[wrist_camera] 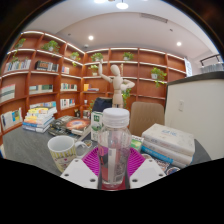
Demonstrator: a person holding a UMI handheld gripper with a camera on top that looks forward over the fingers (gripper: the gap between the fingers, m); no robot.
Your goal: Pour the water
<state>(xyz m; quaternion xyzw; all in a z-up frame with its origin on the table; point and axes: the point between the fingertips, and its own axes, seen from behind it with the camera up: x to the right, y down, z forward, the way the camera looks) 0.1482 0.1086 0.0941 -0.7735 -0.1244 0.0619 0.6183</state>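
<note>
A clear plastic bottle (pixel 113 152) with a white cap stands upright between my two fingers, held a little above the table. My gripper (pixel 113 168) is shut on the bottle, and the magenta pads (pixel 92 163) press on both its sides. A white mug (pixel 63 151) with a green print stands on the grey table just left of the bottle, close to the left finger. The water level in the bottle is hard to read.
A stack of books (pixel 169 144) lies to the right of the fingers. More books (pixel 39 118) are piled at the far left. A wooden mannequin (pixel 117 84) and a green-white box (pixel 97 121) stand beyond the bottle. Wooden shelves (pixel 45 75) line the back walls.
</note>
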